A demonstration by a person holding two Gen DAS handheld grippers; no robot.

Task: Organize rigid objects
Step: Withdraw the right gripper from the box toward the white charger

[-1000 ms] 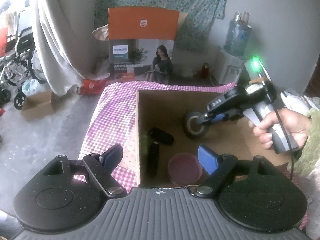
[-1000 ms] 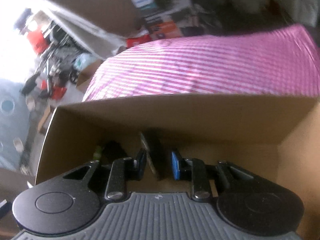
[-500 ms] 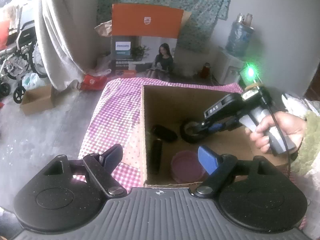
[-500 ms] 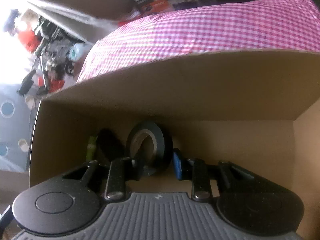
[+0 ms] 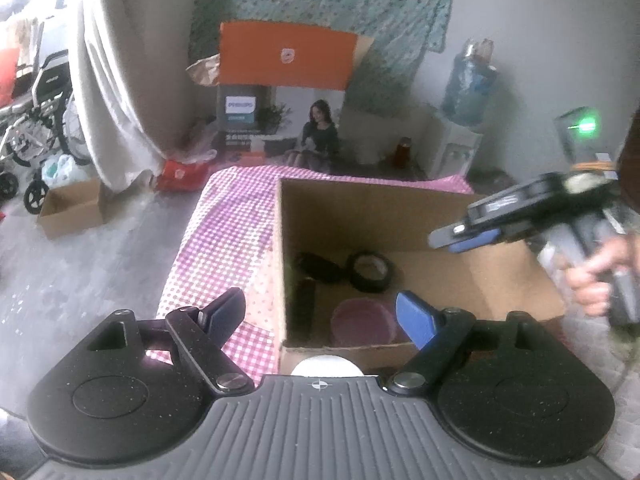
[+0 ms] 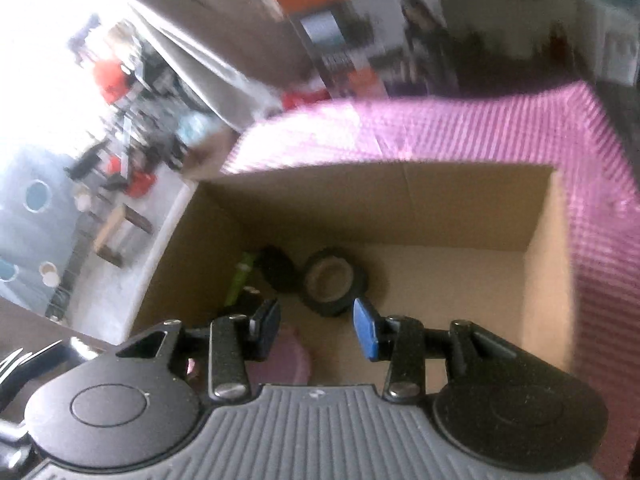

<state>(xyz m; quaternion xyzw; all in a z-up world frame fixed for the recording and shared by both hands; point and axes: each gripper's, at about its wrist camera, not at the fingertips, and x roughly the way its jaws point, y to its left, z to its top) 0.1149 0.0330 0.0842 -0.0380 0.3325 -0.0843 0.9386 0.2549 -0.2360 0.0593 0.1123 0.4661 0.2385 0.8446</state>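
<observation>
A black tape roll (image 5: 370,272) (image 6: 333,282) lies on the floor of an open cardboard box (image 5: 516,268) (image 6: 548,280). Beside it lie a black case (image 5: 318,266) (image 6: 278,270), a dark tube (image 5: 305,300) and a pink round lid (image 5: 362,320) (image 6: 286,360); a green item (image 6: 240,280) lies by the left wall. My right gripper (image 6: 316,322) (image 5: 464,240) hangs above the box, jaws opening, nothing between them. My left gripper (image 5: 320,312) stands open in front of the box, empty. A white round object (image 5: 326,365) peeks out just below the box's near wall.
The box stands on a pink checked cloth (image 5: 228,240) (image 6: 480,128). Beyond the table are a printed orange carton (image 5: 286,100), a curtain (image 5: 120,92), a wheelchair (image 5: 36,120), a small cardboard box on the floor (image 5: 70,208) and a water dispenser (image 5: 464,120). A hand (image 5: 600,276) holds the right gripper.
The right gripper let go of the tape roll, which now lies flat in the box. It then rose and drew back to the right with its jaws parting. The left gripper held still.
</observation>
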